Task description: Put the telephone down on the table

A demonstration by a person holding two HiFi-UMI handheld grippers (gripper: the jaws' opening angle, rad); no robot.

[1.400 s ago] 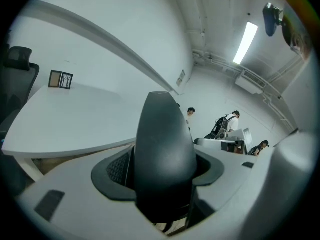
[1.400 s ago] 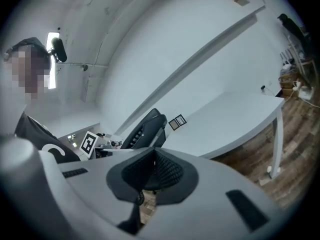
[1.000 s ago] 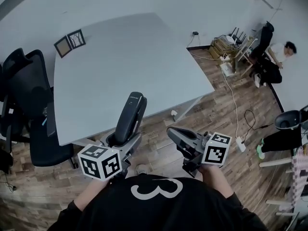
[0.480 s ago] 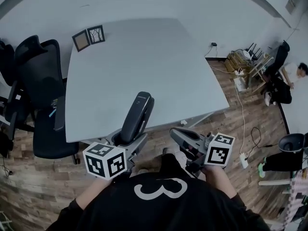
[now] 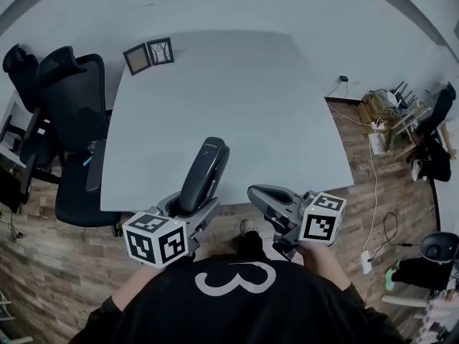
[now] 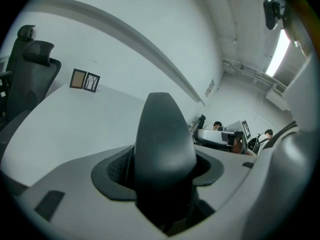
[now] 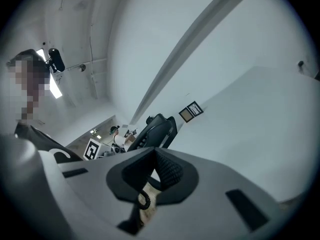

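A black telephone handset (image 5: 204, 174) stands tilted up and forward, and my left gripper (image 5: 192, 208) is shut on its lower end. Its top end shows over the near edge of the grey table (image 5: 237, 84). In the left gripper view the handset (image 6: 165, 144) fills the middle between the grey jaws. To the right, my right gripper (image 5: 261, 193) sits off the table's near edge, with its pads meeting at the tips. From the right gripper view (image 7: 155, 170) the handset (image 7: 156, 129) is seen to the left, and a coiled cord (image 7: 144, 200) shows in the gap under the pads.
Two small picture frames (image 5: 148, 54) stand at the table's far left corner. Black office chairs (image 5: 72, 120) crowd the table's left side. Cables and boxes (image 5: 380, 131) lie on the wooden floor at the right.
Both grippers have come nearer the table's near edge, and the table now lies more squarely ahead. The handset stays in the left gripper; its top now overlaps the tabletop.
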